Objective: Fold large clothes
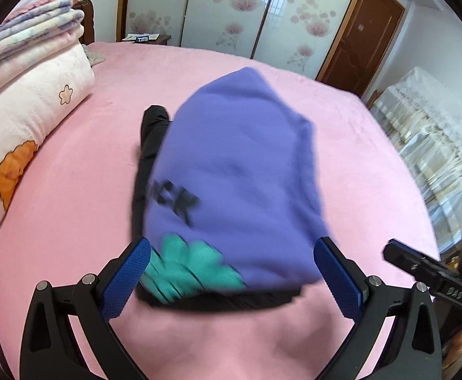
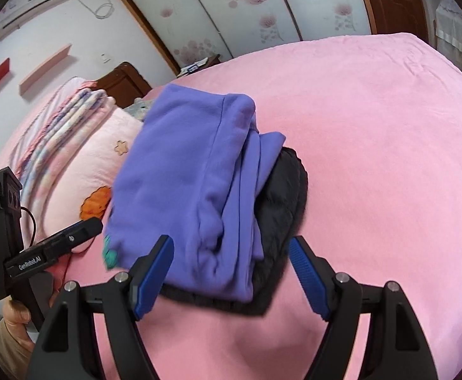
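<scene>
Left claw [image 1: 231, 272] spread wide, gripping nothing; right claw [image 2: 231, 272] likewise. Between both sets of fingers, folded purple sweatshirt [image 2: 183, 171] atop what looks like a black jacket [image 2: 281, 196], on pink bed [image 2: 373, 126].

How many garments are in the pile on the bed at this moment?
2 visible. A folded purple garment lies on top; a black garment sits beneath it, showing along the right and near edges, on the pink bed. Others could be hidden inside the folds.

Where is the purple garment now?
The purple garment lies folded atop a black garment on the pink bed, right of the pillow, in both views.
</scene>
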{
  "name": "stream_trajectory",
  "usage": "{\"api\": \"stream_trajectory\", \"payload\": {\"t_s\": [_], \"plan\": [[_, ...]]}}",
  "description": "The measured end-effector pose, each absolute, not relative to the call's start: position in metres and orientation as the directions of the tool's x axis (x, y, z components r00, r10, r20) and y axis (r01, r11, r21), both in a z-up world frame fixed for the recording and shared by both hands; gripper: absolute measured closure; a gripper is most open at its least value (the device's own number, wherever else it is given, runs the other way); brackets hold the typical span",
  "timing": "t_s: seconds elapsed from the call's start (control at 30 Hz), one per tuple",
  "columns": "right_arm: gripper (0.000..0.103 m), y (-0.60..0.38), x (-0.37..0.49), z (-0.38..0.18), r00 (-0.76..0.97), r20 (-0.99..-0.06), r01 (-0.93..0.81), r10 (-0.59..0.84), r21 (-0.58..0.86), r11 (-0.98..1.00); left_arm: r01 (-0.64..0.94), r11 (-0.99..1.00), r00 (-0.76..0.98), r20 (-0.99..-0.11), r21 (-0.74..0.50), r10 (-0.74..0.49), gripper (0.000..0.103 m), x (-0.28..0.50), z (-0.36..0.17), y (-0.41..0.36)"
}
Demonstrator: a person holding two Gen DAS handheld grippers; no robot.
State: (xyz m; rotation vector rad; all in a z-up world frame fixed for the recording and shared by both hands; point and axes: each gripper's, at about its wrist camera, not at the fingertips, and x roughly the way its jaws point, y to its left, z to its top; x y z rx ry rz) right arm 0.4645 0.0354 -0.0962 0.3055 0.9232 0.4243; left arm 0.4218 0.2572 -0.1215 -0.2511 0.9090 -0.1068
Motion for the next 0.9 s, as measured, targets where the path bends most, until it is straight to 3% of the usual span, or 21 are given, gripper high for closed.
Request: {"api": "stream_trajectory", "payload": {"t_s": [0.43, 0.9], "plan": [[0.027, -0.087, 0.357, -0.077, 0.565, -0.681, -0.21, 0.466, 0.427, 0.879, -0.047, 0.942, 0.666, -0.713, -0.333, -0.219, 0.001, 0.302, -0.099, 0.11], [0.027, -0.181, 0.298, -0.093, 0.641, -0.663, -0.15, 0.388, 0.388, 0.91, -0.096, 0.977, 0.644, -0.76, -0.192, -0.086, 0.001, 0.258, -0.138, -0.011]]}}
